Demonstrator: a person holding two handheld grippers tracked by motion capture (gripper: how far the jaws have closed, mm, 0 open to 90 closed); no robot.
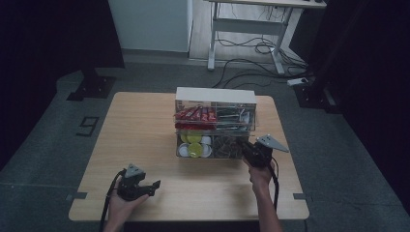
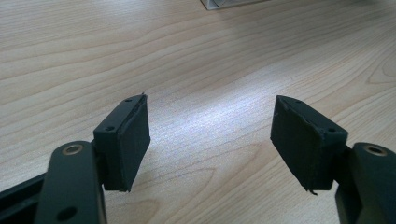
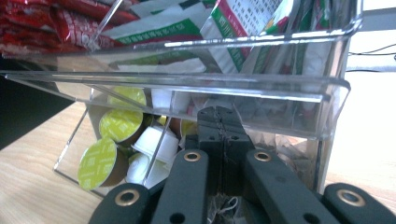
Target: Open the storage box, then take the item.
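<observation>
Clear acrylic two-tier organizer [image 1: 215, 126], far middle of the worktop [image 1: 145, 145]: red sachets and green-and-white packets above, yellow-lidded capsules [image 3: 98, 163] and tea bags below. Your right hand-held gripper [image 3: 219, 122] sits pressed together at the lower right compartment, a tea bag [image 3: 223, 205] apparently pinched by its tag; your left hand-held gripper [image 2: 210, 135] rests spread over bare wood. Risk: lift carelessly and the string may snag the tier lip, tipping the organizer. Packet print is Chinese, not legible.

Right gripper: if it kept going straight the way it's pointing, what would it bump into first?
Probably the clear plastic organizer. The right gripper, jaws shut, points into its lower right compartment; whether it already touches is unclear.
</observation>
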